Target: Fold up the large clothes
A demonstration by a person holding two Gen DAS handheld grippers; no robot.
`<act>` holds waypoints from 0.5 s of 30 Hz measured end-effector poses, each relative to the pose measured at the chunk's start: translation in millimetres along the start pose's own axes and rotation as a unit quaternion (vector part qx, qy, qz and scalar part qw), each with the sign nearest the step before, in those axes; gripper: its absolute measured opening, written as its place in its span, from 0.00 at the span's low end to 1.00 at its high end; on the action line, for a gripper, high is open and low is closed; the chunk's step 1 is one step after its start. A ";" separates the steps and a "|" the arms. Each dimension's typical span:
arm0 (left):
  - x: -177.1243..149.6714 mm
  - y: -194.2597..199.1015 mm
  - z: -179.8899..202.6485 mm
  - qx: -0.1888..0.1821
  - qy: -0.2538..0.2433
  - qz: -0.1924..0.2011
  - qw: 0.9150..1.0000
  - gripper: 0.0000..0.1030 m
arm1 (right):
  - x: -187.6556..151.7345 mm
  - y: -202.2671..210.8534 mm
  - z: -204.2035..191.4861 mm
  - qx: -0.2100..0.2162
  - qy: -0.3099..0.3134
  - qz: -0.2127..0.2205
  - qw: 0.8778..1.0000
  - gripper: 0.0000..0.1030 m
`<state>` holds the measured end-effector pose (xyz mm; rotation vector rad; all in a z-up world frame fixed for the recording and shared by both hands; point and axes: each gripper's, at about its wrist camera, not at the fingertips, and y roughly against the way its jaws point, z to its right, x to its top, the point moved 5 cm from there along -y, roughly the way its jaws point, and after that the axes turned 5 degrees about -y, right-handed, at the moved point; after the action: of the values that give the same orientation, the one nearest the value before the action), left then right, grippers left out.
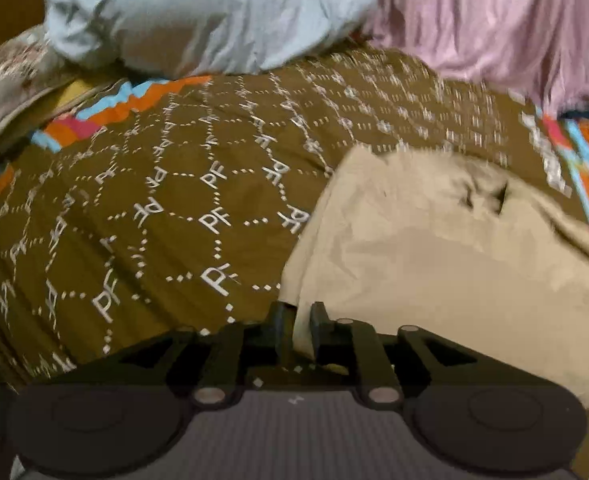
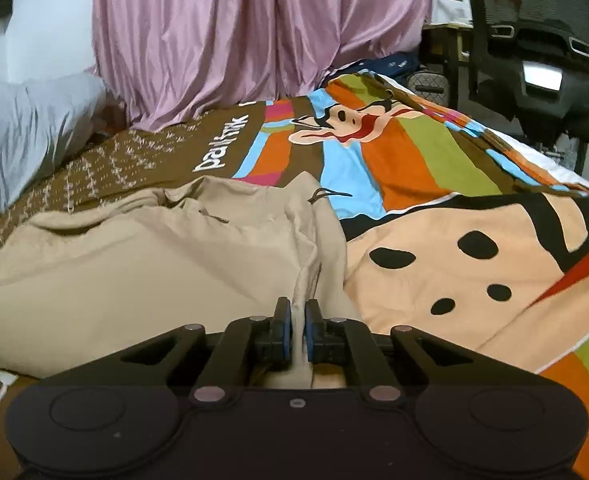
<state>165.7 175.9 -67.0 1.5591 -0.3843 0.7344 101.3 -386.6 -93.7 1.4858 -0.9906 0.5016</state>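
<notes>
Both grippers pinch the beige garment [image 2: 142,256] lying on the patterned bedspread [image 2: 474,264]: left gripper [image 1: 297,320] clamps one near edge, right gripper [image 2: 297,316] another, probably to lift a fold.

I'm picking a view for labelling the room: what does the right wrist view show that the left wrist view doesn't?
Only the right wrist view: the black mesh chair, the cartoon face on the striped part of the bedspread, the right gripper shut on the beige garment.
Only the left: the left gripper, its jaws around the garment's edge.
Both: garment, pink curtain, blue pillow, brown bedspread.
</notes>
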 end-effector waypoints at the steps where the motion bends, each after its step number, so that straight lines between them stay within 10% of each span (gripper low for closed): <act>1: 0.5 6.5 -3.7 -0.005 0.010 0.015 1.000 0.23 | 0.6 2.4 0.5 0.000 -0.002 0.005 1.000 0.16; 4: 1.5 28.6 -4.8 -0.016 0.028 0.070 0.997 0.59 | 4.8 18.1 -3.6 -0.003 0.010 0.034 0.999 0.36; 9: 13.9 32.4 54.3 -0.070 -0.062 0.097 0.991 0.75 | 21.7 41.7 -37.5 0.004 0.071 0.100 0.992 0.61; 15: 34.8 3.8 144.9 -0.131 -0.146 0.110 0.974 0.83 | 40.3 2.0 -131.3 0.084 0.132 0.068 0.985 0.76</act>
<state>221.5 40.4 -39.5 1.3860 -0.8495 0.5930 152.4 -272.8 -36.2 1.4601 -0.8586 0.8753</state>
